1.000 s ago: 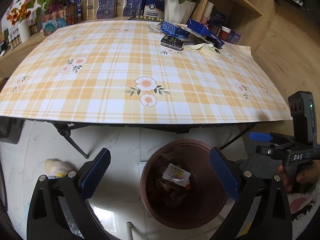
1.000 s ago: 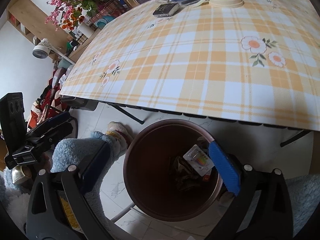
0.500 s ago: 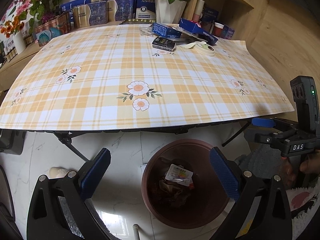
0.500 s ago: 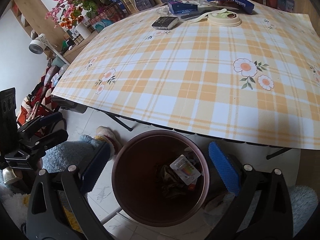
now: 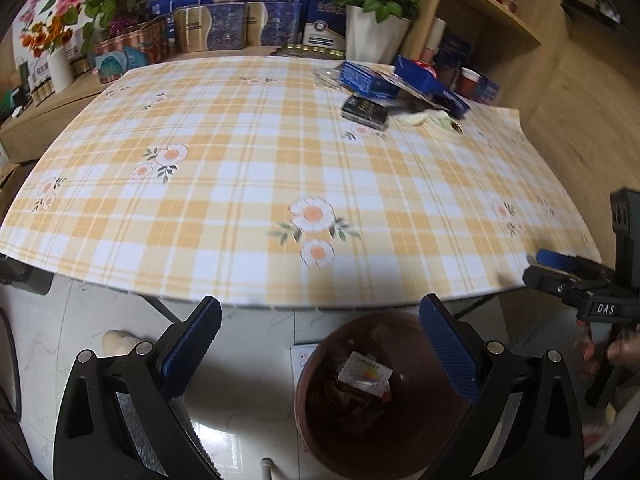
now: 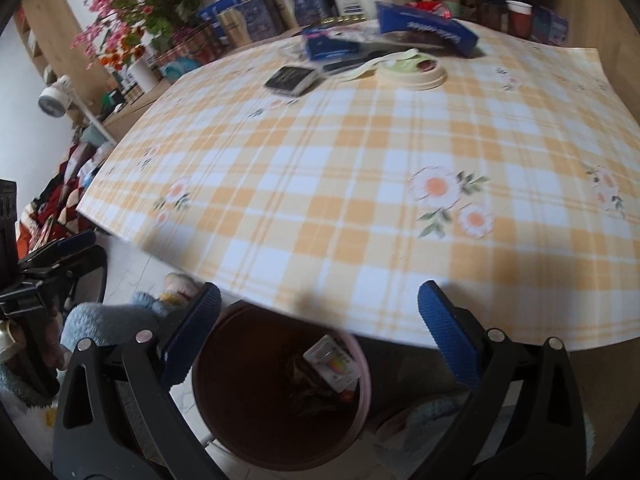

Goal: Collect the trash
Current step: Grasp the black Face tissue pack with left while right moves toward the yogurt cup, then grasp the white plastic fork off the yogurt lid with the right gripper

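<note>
We begin at our left, where the left gripper (image 5: pixel 319 340) hangs above the floor just short of the table's (image 5: pixel 224 184) near edge, its blue pads spread wide with nothing between them. Below and a little to its right stands the brown bin (image 5: pixel 308 400), already holding a small printed packet (image 5: pixel 365 372) on top of darker scraps we cannot identify.

Moving right, the right gripper (image 6: pixel 319 340) is likewise released and empty, poised over the bin (image 6: pixel 208 380) from the other side, with the table edge partly covering the bin's rim in its view.

What remains to collect lies well apart from both tools, across the plaid cloth at the far right corner: a dark flat packet (image 6: pixel 291 80), a cream lid (image 6: pixel 412 70) with a pale strip trailing to its left, and blue boxes (image 6: pixel 426 28) behind them. The dark packet's long side runs roughly slantwise to us. We judge the right gripper the nearer, since that cluster sits closer and more central in its view.

Motion blur softens both views, so labels are unreadable, and we cannot tell which of the far items count as trash. A hand (image 5: pixel 612 354) holding the right tool is cut off at the frame's edge.
</note>
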Action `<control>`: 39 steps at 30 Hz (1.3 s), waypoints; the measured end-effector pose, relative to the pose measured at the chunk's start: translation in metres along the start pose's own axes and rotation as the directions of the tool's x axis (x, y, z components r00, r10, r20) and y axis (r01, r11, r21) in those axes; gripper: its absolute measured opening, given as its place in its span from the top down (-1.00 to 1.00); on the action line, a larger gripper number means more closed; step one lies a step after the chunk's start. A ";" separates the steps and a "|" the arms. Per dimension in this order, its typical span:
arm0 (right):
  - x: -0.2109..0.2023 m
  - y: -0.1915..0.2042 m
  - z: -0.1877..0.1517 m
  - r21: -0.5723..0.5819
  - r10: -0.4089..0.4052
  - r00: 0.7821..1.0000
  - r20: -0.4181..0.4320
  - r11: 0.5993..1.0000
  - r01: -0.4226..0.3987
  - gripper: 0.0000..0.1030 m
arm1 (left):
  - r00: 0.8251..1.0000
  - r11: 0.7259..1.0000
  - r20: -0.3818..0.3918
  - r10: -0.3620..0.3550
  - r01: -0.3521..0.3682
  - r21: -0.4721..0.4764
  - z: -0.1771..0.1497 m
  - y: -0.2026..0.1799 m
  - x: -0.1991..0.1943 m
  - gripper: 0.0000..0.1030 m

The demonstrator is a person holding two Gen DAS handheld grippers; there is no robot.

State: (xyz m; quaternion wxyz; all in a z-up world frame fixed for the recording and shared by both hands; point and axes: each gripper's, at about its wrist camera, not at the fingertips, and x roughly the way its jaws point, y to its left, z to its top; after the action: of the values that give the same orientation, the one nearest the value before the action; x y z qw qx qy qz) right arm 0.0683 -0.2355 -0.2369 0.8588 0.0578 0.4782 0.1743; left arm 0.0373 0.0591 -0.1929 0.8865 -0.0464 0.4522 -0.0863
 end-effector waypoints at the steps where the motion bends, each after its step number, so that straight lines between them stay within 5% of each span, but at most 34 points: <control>1: 0.000 -0.004 0.003 0.006 -0.007 1.000 0.005 1.000 0.007 -0.89 | 1.000 1.000 0.002 0.000 0.000 -0.005 0.006 0.001 0.003 -0.88; 18: 0.011 -0.055 0.054 0.083 -0.108 0.993 0.049 0.991 0.103 -0.89 | 0.998 0.985 0.021 -0.054 0.050 0.163 0.153 -0.047 0.115 -0.88; 31: 0.019 -0.082 0.075 0.106 -0.146 0.988 0.050 0.984 0.140 -0.89 | 0.995 0.960 -0.066 0.071 -0.050 0.274 0.209 -0.074 0.210 -0.88; 32: 0.020 -0.084 0.077 0.107 -0.147 0.988 0.052 0.984 0.141 -0.89 | 0.995 0.963 -0.084 0.058 -0.034 0.267 0.210 -0.072 0.213 -0.77; 33: 0.021 -0.085 0.078 0.106 -0.148 0.988 0.053 0.984 0.141 -0.89 | 0.994 0.966 -0.101 0.039 -0.011 0.259 0.209 -0.071 0.214 -0.32; 34: 0.021 -0.085 0.079 0.106 -0.149 0.987 0.054 0.984 0.142 -0.89 | 0.992 0.965 -0.120 0.022 0.010 0.263 0.208 -0.070 0.215 -0.22; 39: 0.030 -0.085 0.089 0.069 -0.160 0.986 0.052 0.985 0.156 -0.89 | 0.995 0.958 -0.104 0.008 0.023 0.286 0.194 -0.068 0.204 -0.18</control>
State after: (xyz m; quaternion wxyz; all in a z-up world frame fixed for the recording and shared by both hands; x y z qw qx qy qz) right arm 0.1787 -0.2978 -0.2357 0.8809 0.0525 0.4620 0.0885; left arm 0.3039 -0.0466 -0.2299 0.8588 0.0851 0.4803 -0.1565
